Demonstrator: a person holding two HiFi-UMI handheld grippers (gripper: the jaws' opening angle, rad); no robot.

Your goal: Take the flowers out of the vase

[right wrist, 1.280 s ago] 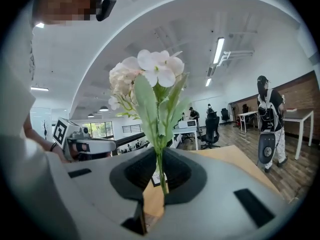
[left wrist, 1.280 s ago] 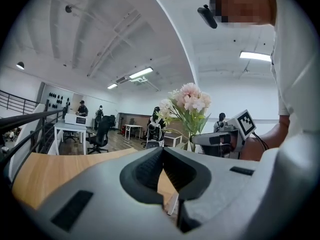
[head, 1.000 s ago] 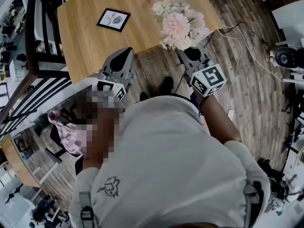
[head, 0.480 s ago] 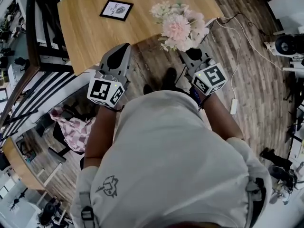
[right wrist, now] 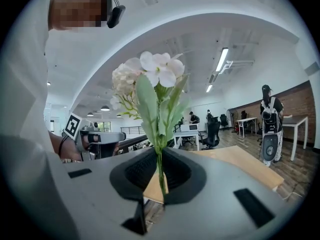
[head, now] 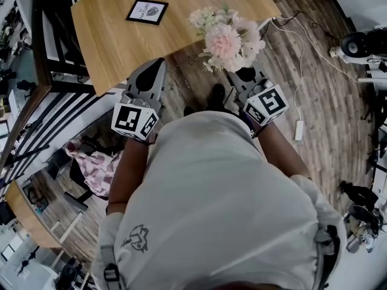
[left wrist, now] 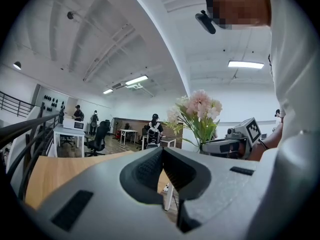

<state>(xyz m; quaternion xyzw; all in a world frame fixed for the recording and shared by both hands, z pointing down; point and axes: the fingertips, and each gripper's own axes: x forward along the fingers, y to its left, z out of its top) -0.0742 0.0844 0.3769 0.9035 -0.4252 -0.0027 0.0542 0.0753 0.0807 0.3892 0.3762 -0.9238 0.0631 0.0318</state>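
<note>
- The right gripper (head: 245, 75) is clamping the bunch of artificial flowers (head: 227, 36) low on the stems. In the right gripper view its jaws (right wrist: 159, 158) are pressing together on a thin green stem (right wrist: 160, 176), and the white blooms (right wrist: 159, 69) are rising straight above them.
- The flowers are hanging clear of the wooden worktop (head: 109, 38), just past its near edge and over the plank floor (head: 314, 89). No vase is showing around the stems, so the lift-out is looking done and the step in hand is probably carrying the bunch away.
- To do that well, the grip should be staying firm and low on the stems. The gripper should be travelling level, so the top-heavy heads are not swinging or slipping through the pads.
- The left gripper (head: 156, 66) is hovering beside the worktop edge. Its jaws (left wrist: 162, 151) are closed together with nothing between them.
- From that side the flowers (left wrist: 197, 109) are standing well apart to the right, upright above the right gripper (left wrist: 225, 145).
- A framed card (head: 147, 11) is lying flat on the worktop, away from both grippers.
</note>
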